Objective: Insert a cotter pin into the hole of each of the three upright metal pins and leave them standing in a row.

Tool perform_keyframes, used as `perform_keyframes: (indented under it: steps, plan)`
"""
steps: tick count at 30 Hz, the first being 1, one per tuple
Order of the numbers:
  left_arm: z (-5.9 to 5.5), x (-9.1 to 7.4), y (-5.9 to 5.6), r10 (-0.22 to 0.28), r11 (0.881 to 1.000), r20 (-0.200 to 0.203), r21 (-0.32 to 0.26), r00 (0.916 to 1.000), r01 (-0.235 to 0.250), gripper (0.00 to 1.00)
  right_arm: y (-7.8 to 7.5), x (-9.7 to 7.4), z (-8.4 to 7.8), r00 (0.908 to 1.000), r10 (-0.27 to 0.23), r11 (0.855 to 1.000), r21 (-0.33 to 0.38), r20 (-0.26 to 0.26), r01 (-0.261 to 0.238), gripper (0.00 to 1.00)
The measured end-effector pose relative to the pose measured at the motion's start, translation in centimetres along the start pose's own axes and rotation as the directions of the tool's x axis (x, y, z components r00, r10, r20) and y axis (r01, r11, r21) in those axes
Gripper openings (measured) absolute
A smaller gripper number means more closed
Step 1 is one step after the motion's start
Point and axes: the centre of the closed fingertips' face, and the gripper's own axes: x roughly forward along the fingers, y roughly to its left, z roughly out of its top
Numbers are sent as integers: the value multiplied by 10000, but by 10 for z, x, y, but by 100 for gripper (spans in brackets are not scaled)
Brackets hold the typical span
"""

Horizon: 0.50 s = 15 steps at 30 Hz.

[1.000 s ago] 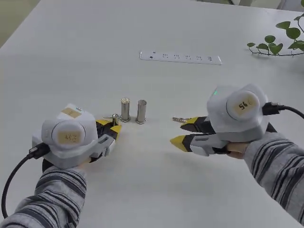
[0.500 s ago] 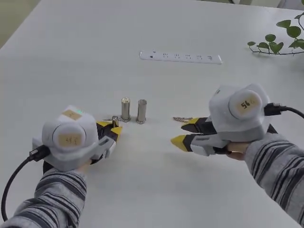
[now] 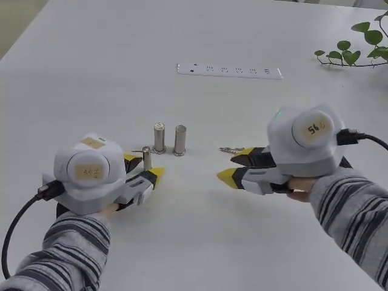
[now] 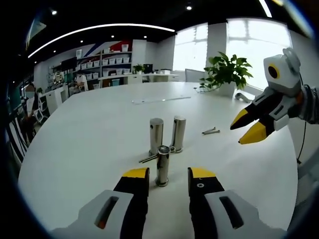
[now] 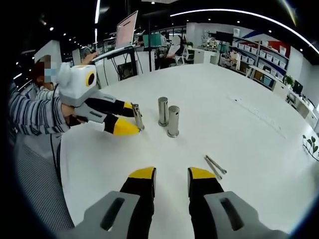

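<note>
The left tool [image 4: 168, 172] is open; one upright metal pin [image 4: 162, 164] stands untouched between its jaw tips on the white worktop [image 3: 200, 224]. A second pin [image 3: 159, 137] and a third pin [image 3: 180, 140] stand side by side just behind. The right tool [image 5: 172, 172], narrowly open, holds nothing and is near the loose cotter pins [image 5: 215, 166].

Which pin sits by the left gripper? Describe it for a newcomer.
On the table, in front of the power strip, two metal pins stand side by side. The third pin stands apart, between the fingers of the left gripper; it is shorter and slimmer.
</note>
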Motion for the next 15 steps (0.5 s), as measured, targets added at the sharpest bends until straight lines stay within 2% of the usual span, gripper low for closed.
perform_keyframes:
  steps: [8,11,15]
  plan:
    - [12,-16,-3,27,10000,239,-48,9997,-26,50,-2,6,21,9966,-11,9994,357,825,-18,21]
    - [14,-22,-6,-36,10000,325,-50,9995,38,55,1,10,37,9885,76,9966,799,1511,-198,22]
    - [15,-28,-9,-51,10000,277,62,9996,49,61,2,18,51,9819,-17,9940,1078,1893,-191,23]
